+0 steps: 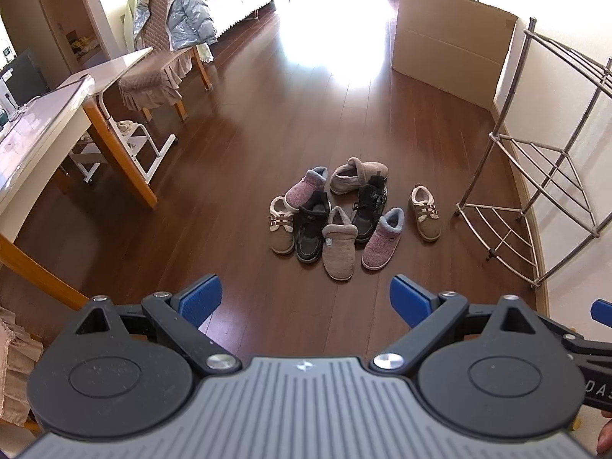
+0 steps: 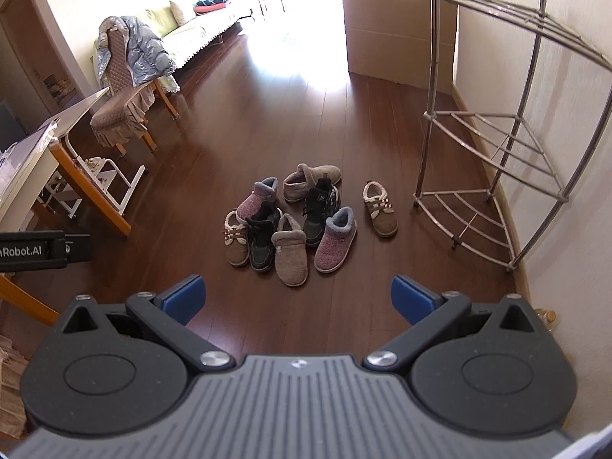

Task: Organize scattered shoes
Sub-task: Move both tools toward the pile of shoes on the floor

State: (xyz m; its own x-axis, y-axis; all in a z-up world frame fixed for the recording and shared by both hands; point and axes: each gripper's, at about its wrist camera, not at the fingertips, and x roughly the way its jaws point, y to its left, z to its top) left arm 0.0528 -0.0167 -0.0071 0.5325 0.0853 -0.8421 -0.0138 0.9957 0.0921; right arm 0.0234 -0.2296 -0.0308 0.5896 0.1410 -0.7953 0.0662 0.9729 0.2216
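Shoes [image 1: 336, 218] are seen heaped on the wooden floor [image 1: 237, 176], with one tan shoe [image 1: 424, 212] lying apart, between the heap and the metal corner rack [image 1: 535, 176]. Left gripper [image 1: 306, 300] and right gripper [image 2: 298, 300] are both held above the floor with jaws spread wide, nothing grasped, well short of the heap.

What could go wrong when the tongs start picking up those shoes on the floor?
1. The shoes lie piled on each other, so lifting the grey slipper may drag the black sneaker beside it.
2. The pairs are split: one tan shoe sits apart from its mate, so mismatches are easy.
3. The metal rack has thin bars with gaps, so a shoe might tip through.
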